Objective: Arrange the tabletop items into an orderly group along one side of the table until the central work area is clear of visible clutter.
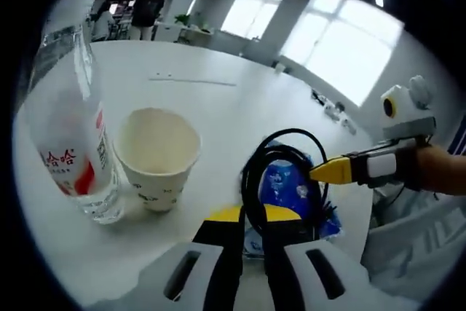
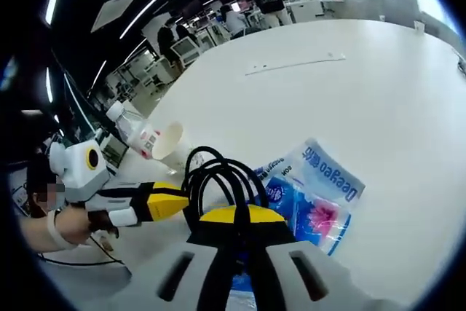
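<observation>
A coiled black cable [image 1: 280,152] stands up in loops over a blue-and-white packet [image 1: 291,183] that lies flat on the white table. My left gripper [image 1: 251,215] is shut on the near side of the coil. My right gripper [image 1: 317,172] comes in from the right, its yellow tip pinched on the coil's other side. In the right gripper view the cable [image 2: 218,172] rises from my right gripper [image 2: 237,215], the left gripper [image 2: 182,202] meets it from the left, and the packet [image 2: 317,194] lies to the right.
An empty paper cup [image 1: 156,152] stands upright left of the cable, with a clear water bottle [image 1: 69,121] beside it. Both sit close together [image 2: 169,140]. The white table [image 2: 349,78] stretches far behind them. Desks and people stand in the background.
</observation>
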